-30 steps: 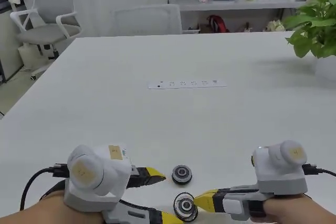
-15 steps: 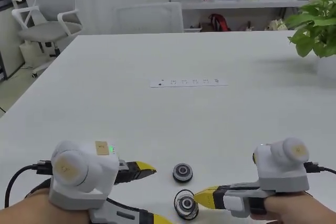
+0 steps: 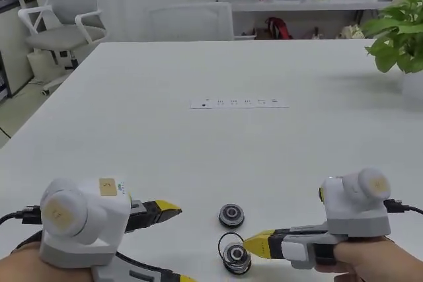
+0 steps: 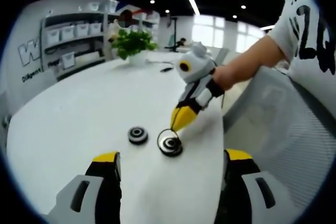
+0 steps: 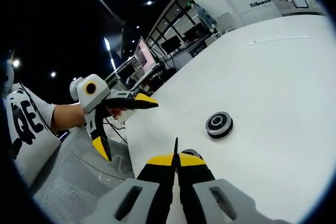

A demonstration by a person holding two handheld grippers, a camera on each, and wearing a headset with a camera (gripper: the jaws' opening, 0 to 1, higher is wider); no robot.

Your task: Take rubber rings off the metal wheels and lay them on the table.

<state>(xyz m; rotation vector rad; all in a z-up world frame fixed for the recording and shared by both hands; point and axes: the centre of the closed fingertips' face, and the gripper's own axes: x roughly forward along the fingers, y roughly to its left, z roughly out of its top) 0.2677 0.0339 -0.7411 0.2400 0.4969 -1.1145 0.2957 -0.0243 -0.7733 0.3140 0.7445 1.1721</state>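
Two metal wheels lie near the table's front edge. The far wheel [image 3: 230,214] [image 4: 137,135] [image 5: 219,124] has its black rubber ring on. The near wheel [image 3: 236,257] [image 4: 171,148] lies below my right gripper [image 3: 251,246] [image 5: 176,160]. That gripper is shut on a thin black rubber ring [image 3: 222,238] [image 4: 158,139] [image 5: 176,146], which stands up as a loop beside the near wheel. My left gripper [image 3: 177,246] [image 4: 170,166] is open to the left of both wheels, touching nothing.
A white power strip [image 3: 239,103] lies mid-table. A potted plant [image 3: 400,24] stands at the right edge. Chairs [image 3: 63,28] and a shelf [image 3: 297,4] are beyond the far side. Bare white tabletop [image 3: 211,156] stretches ahead of the wheels.
My left gripper has drawn back to the left, away from the near wheel. The right gripper has kept its grip while the rubber loop came up off that wheel.
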